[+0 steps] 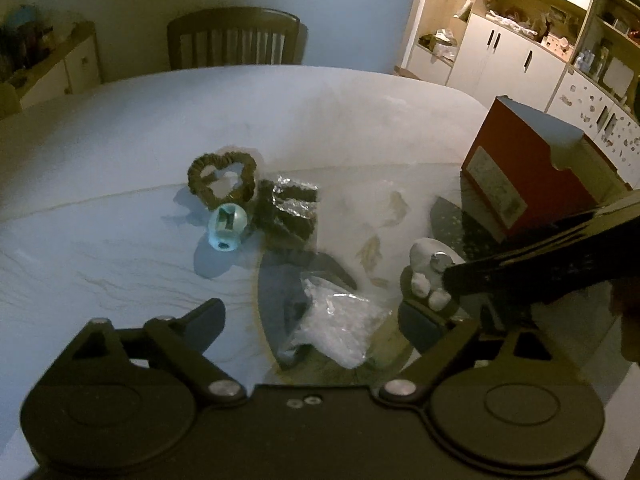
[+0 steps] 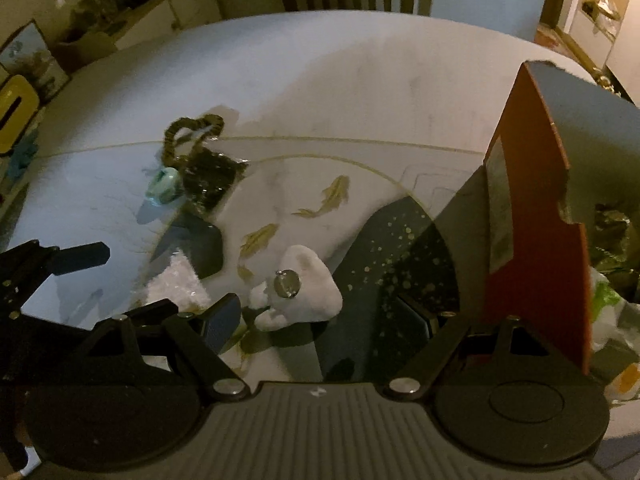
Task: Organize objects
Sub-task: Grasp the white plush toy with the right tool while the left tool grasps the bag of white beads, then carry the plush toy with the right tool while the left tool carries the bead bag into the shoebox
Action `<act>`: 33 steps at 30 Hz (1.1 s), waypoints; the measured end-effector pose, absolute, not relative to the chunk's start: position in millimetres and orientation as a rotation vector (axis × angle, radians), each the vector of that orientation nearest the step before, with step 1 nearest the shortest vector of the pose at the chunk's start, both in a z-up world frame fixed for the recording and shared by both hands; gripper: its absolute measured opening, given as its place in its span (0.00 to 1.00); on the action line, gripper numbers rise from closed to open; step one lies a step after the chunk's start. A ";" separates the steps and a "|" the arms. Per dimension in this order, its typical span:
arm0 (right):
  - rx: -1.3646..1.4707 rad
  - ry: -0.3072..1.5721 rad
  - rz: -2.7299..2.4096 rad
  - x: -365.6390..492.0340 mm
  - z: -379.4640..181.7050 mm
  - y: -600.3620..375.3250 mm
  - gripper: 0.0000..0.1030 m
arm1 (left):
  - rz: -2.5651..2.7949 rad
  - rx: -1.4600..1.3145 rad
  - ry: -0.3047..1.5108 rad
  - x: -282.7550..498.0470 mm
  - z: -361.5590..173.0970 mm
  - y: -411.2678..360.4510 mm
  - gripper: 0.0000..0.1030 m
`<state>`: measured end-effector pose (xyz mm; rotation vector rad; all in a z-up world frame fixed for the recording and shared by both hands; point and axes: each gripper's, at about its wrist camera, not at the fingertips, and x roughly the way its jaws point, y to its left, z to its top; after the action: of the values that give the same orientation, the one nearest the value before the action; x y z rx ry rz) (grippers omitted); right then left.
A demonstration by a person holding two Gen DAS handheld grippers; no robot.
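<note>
both grippers are wide open, holding nothing. right gripper (image 2: 324, 320) has the white toy (image 2: 308, 292) between its fingers, red box (image 2: 532, 240) just right. left gripper (image 1: 316, 320) hangs over a clear bag (image 1: 340, 324).

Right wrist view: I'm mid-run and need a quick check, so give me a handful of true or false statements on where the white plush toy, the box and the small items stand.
1. The right gripper is open around the white plush toy. True.
2. The red box lies flat with its lid shut. False: it stands upright with its top open.
3. The brown scrunchie is inside the red box. False: it lies on the table, beside the blue ball.
4. The left gripper holds nothing, a clear plastic bag lying between its open fingers. True.
5. The blue ball is clamped by the left gripper. False: it sits free on the table.
</note>
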<state>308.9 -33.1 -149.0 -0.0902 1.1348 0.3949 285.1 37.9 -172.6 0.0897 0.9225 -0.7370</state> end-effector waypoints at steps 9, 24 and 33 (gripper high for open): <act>-0.063 1.183 0.390 319.8 -165.5 -25.4 0.76 | -0.771 0.038 0.994 292.6 -186.5 34.0 0.71; -0.034 1.195 0.359 319.9 -169.2 -19.8 0.36 | -0.822 -0.017 1.009 291.9 -185.2 32.6 0.38; -0.007 1.168 0.374 313.5 -158.6 -27.8 0.32 | -0.813 -0.030 0.999 289.9 -179.6 36.2 0.30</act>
<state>313.5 -27.8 -158.6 -0.0074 1.1679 0.3741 289.9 36.2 -179.6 -0.0297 0.9993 -0.8131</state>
